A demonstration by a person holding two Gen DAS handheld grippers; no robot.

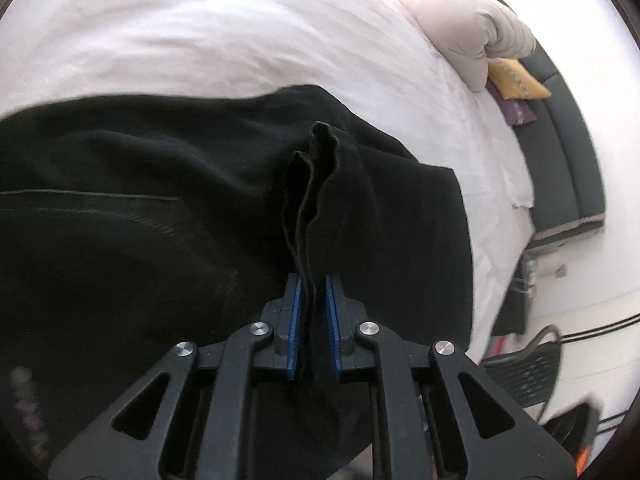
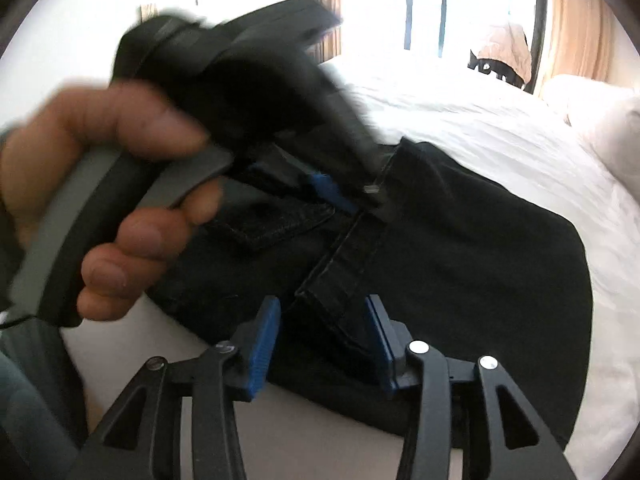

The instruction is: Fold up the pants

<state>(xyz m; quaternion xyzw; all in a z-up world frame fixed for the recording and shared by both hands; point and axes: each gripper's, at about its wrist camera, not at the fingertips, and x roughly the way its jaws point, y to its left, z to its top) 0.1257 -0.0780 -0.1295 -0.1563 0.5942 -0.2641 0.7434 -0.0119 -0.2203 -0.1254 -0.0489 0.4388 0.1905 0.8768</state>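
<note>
Black pants [image 1: 160, 208] lie on a white bed [image 1: 200, 32]. My left gripper [image 1: 313, 284] is shut on a bunched edge of the pants, and the fabric stands up between its blue pads. In the right wrist view the pants [image 2: 460, 264] spread across the bed, with a waistband strip [image 2: 344, 264] running toward my right gripper [image 2: 324, 312]. The right gripper is open, with the strip's end lying between its jaws. The left gripper [image 2: 332, 192], held by a hand [image 2: 132, 168], is blurred at the upper left and grips the pants.
A beige duvet [image 1: 460, 28] is piled at the bed's far end, beside a dark sofa [image 1: 560, 140] with a yellow cushion [image 1: 516, 78]. A window with curtains [image 2: 572, 28] lies beyond the bed. A white pillow [image 2: 600, 128] sits at the right.
</note>
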